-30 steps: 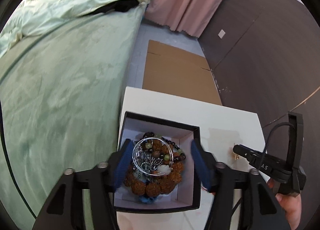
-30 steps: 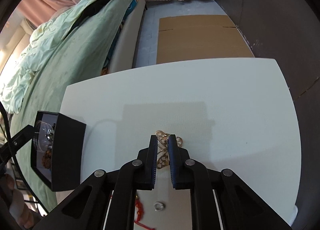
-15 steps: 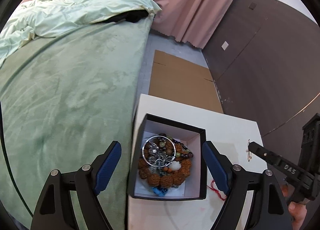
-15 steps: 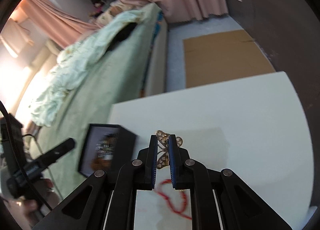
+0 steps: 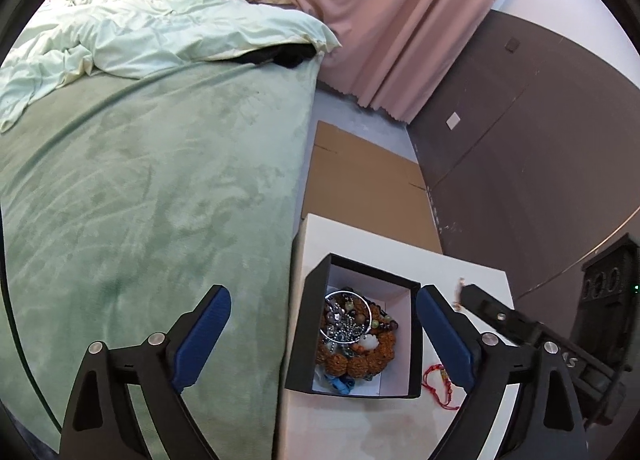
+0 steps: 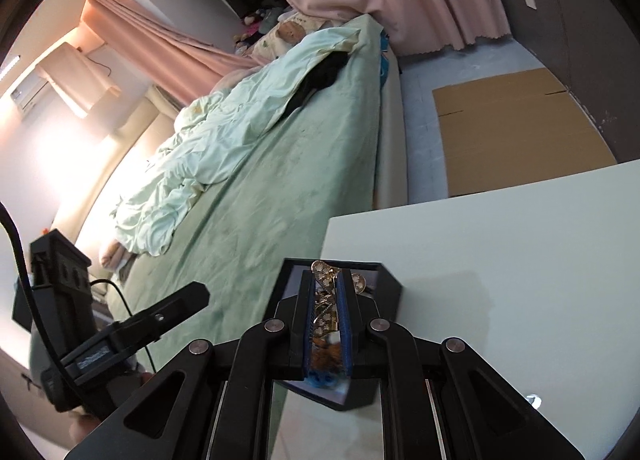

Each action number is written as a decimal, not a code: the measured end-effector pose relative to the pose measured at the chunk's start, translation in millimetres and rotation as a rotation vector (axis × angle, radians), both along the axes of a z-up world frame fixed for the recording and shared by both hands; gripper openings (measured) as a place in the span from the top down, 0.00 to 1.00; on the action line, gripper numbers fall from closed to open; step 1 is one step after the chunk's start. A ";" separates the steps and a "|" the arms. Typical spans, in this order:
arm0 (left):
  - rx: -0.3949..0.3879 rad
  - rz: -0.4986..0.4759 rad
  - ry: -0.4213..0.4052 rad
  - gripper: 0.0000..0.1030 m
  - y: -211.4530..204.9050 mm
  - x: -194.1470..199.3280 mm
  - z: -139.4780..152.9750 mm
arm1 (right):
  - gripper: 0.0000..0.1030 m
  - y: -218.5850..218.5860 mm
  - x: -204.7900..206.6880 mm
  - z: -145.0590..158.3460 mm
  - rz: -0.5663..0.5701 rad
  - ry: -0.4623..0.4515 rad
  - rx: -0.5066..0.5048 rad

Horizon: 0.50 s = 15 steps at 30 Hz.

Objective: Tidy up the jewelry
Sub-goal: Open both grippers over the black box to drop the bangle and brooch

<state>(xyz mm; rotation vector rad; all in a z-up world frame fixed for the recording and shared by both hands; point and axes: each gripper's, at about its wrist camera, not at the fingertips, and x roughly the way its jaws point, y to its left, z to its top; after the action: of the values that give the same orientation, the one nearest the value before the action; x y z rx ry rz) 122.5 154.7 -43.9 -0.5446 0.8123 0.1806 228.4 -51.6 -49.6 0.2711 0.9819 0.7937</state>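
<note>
Left gripper (image 5: 320,334) fingers just spreading, empty; right gripper (image 6: 327,314) pinching gold ornament (image 6: 325,280), hiding box (image 6: 390,288) contents.

Gold butterfly clip (image 6: 326,292) above jewelry-filled box (image 5: 414,340)

The box (image 5: 415,340) crowds the table's (image 5: 404,428) bed-side edge; a red cord (image 5: 440,384) lies just beside it; the far tabletop is bare.

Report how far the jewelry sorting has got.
Done: the open black box already holds a brown bead bracelet and silver pieces. In hand: the right gripper pinches a gold filigree ornament above the box; the left gripper has just opened, empty. Left: a red cord bracelet on the white table.
</note>
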 end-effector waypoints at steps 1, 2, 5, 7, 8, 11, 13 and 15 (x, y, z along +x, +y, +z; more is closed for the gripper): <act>-0.001 0.001 -0.003 0.07 1.3 -0.8 0.5 | 0.88 3.6 0.4 -0.4 0.003 -0.002 0.002; 0.001 0.003 -0.006 0.06 2.5 -1.7 1.4 | 0.86 7.1 1.4 -1.5 0.008 0.000 0.005; 0.011 0.005 -0.008 0.05 4.6 -3.3 2.3 | 0.47 10.9 6.4 -9.0 0.007 0.041 -0.020; 0.019 -0.005 -0.003 0.05 3.1 -3.3 2.5 | 0.42 3.2 6.2 -10.1 -0.029 0.033 -0.028; 0.025 -0.013 -0.002 0.05 1.6 -3.2 2.8 | 0.42 -0.3 6.9 -10.2 -0.028 0.041 -0.024; 0.048 -0.039 -0.005 0.05 -5.2 -3.2 5.3 | 0.42 -12.2 7.7 -7.9 -0.043 0.050 -0.028; 0.060 -0.060 -0.005 0.05 -11.0 -2.3 6.0 | 0.41 -22.5 5.5 -5.1 -0.052 0.041 -0.048; 0.064 -0.074 -0.002 0.05 -15.3 -1.0 5.1 | 0.41 -34.1 4.4 -3.6 -0.059 0.051 -0.057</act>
<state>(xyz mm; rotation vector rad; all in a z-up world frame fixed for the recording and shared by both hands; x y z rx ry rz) 121.5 139.4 -38.8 -0.4532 0.8203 0.1374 232.8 -85.8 -53.1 0.2711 1.0388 0.7067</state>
